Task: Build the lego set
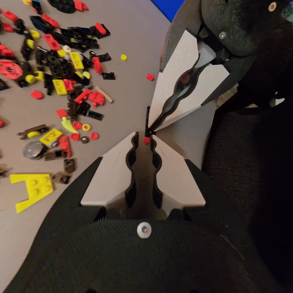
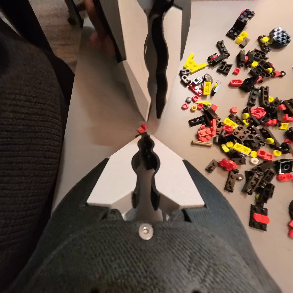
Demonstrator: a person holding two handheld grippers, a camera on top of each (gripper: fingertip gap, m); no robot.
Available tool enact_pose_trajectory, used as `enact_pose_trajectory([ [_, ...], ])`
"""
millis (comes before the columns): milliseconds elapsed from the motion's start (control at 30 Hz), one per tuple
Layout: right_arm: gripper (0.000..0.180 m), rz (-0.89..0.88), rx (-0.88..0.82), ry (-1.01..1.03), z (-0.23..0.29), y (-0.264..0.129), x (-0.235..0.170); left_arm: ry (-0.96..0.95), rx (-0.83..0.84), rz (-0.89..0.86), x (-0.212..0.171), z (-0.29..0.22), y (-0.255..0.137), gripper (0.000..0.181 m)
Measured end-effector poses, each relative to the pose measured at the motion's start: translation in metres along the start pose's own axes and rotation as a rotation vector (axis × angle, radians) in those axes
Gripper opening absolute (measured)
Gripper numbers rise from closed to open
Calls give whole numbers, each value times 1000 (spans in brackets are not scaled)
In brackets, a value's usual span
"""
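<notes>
**Grey table strewn with loose bricks as build has barely begun**

A grey table (image 1: 130, 28) (image 2: 95, 95) fills both views, and a dark knitted fabric (image 2: 28, 111) lies along its edge beside the right tongs. The biggest thing on it is a heap of loose pieces (image 1: 63, 71) (image 2: 245, 126) in black, red and yellow. It lies well off to the outer side of the left tongs and, in the other view, off to the right of the right tongs. Nothing in the heap looks assembled beyond a few small clusters. A yellow wedge plate (image 1: 34, 187) (image 2: 193, 63) lies alone at the heap's near edge.

The two tools meet tip to tip over bare table. The left tongs (image 1: 144, 137) (image 2: 153, 118) are released, with a clear gap between the tips. The right tongs (image 2: 145, 135) (image 1: 150, 130) are clenched on a thin black plate (image 2: 146, 152) (image 1: 147, 117), which runs back between the fingers. Its end pokes out at the tips.

A small red piece (image 1: 147, 140) (image 2: 142, 128) sits just past the right tongs' tips, at the end of the black plate and within the gap of the left tongs. Neither finger of the left tongs presses on it. Whether it is pushed home on the plate cannot be told.

By this evidence the build is at its first joins. One small part is being fitted, and nearly the whole set waits in the heap.
</notes>
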State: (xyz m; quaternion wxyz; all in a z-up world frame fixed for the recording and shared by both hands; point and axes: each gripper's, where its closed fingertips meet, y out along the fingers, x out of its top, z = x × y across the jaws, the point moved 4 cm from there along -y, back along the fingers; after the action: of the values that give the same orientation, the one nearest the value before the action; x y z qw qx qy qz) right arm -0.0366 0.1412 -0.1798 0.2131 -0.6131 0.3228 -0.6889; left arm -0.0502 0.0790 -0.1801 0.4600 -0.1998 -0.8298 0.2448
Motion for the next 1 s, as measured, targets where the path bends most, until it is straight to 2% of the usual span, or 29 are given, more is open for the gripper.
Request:
enact_pose_trajectory([
  [200,4,11,-51,47,4,1,12,-75,26,-86,6,16,-25,9],
  [433,15,68,-81,145,8,7,12,-79,36,-87,7,13,-27,7],
  [567,15,118,-87,176,10,15,9,-75,42,-114,12,10,-31,7],
  [833,10,149,-171,70,8,20,12,-86,70,-158,9,3,-48,7],
  [1000,9,185,-294,-5,-13,5,5,-111,84,-175,-3,2,-60,7],
])
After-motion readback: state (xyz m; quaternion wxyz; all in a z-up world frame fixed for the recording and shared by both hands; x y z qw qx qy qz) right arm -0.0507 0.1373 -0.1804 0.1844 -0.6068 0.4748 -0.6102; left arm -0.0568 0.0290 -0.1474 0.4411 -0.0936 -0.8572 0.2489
